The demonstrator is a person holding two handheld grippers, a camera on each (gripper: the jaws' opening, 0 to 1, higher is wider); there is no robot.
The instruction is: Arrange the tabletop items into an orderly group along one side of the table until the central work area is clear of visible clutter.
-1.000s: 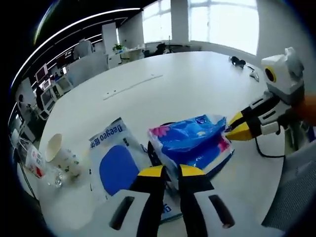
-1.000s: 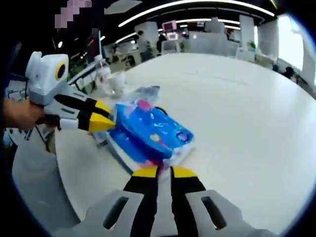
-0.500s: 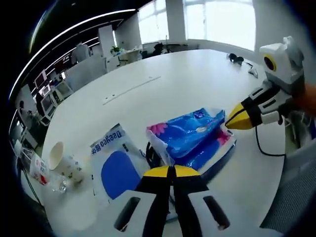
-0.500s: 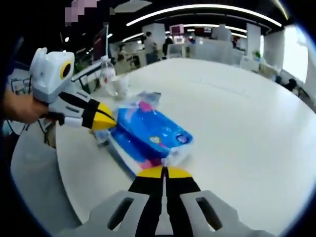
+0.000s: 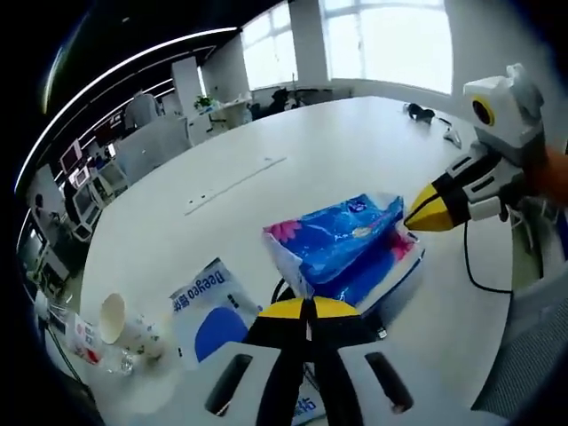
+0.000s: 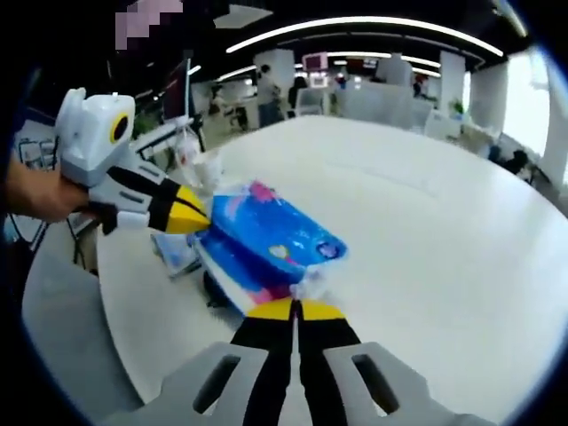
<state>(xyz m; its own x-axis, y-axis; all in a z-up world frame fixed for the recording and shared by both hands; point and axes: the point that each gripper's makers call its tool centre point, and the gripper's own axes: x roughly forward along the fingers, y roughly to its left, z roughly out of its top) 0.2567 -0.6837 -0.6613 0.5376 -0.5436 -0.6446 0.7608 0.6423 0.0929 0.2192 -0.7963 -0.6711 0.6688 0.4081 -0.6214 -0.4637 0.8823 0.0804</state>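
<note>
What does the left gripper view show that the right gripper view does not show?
Left gripper view: a paper cup lying near the table edge, the Deeyeo pack's blue oval and lettering, and dark items far across the table.
Right gripper view: a person's hand holding the left gripper.
Both: the blue tissue pack, each end pinched by a gripper with fingers closed, and the white table.

A large white table [image 5: 293, 169] carries a white-and-blue packet [image 5: 206, 306], a paper cup [image 5: 114, 318] tipped on its side beside what may be a clear plastic bottle [image 5: 80, 335], and small dark items [image 5: 424, 111] near the far edge
</note>
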